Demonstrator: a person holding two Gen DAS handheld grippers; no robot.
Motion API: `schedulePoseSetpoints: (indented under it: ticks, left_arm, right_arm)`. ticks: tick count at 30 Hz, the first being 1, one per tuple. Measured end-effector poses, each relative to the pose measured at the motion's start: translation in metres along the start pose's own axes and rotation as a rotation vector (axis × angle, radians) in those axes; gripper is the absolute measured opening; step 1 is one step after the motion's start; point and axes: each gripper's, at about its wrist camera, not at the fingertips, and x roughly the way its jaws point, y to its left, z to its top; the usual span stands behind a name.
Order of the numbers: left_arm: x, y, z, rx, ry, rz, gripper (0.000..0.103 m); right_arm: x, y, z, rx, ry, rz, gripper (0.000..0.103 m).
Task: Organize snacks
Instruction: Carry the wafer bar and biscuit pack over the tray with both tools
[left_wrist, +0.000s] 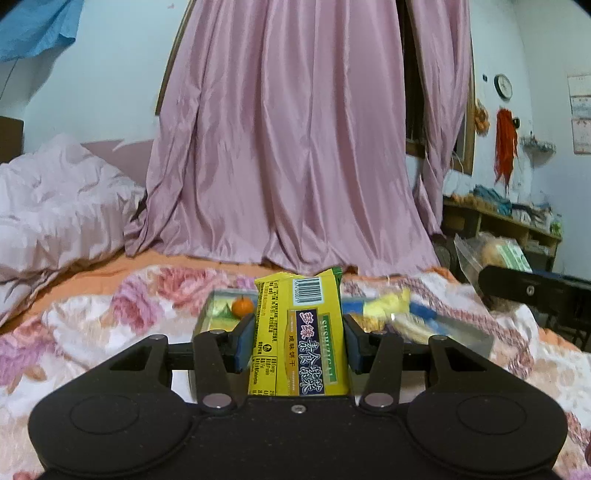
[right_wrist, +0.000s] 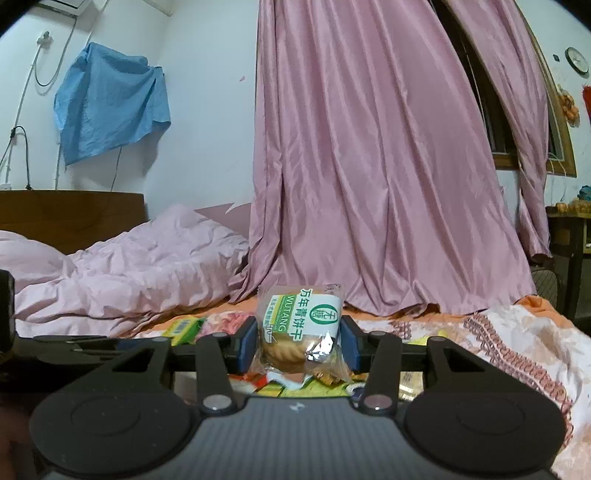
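The yellow pack (left_wrist: 299, 332) stands upright between the pads of the left gripper (left_wrist: 298, 341), barcode end up, pinched across its narrow sides, which looks like a carrying hold that keeps it clear of the bed while it is moved. The clear biscuit pack (right_wrist: 300, 328) sits the same way in the right gripper (right_wrist: 298, 345), clamped at both sides with its crimped end hanging loose below.

Behind the yellow pack lies a tray (left_wrist: 207, 314) on the floral bedspread (left_wrist: 92, 325), holding an orange (left_wrist: 242, 306); it is probably where snacks are being sorted, and both packs hang above the bed near it.

The yellow pack hides the tray's middle. The wrappers to its right (left_wrist: 399, 314) are blurred beyond reading. Below the right gripper, a heap of snacks (right_wrist: 295, 386) shows only in slivers between the fingers. The pink curtain (left_wrist: 295, 129) fills the background.
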Motion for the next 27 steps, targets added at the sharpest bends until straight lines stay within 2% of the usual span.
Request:
schedulePoseSetpoints:
  ticks: [13,19,22,27]
  left_arm:
    - [0.053,-0.001,0.024,0.019,-0.068,-0.028,0.05]
    - [0.075,-0.004,0.027,0.011,-0.062,-0.047,0.05]
    - [0.087,-0.005,0.027,-0.014,-0.043,-0.063,0.05]
    - [0.108,-0.009,0.02,-0.013,0.039,-0.063,0.05]
  right_arm:
    - [0.044,-0.03,0.019,0.015,-0.077,-0.06,0.051]
    - [0.063,-0.037,0.023,0.023,-0.087,-0.065,0.051]
    - [0.077,-0.039,0.023,0.035,-0.062,-0.061,0.052]
    - [0.101,-0.043,0.01,0.067,0.051,-0.051,0.052]
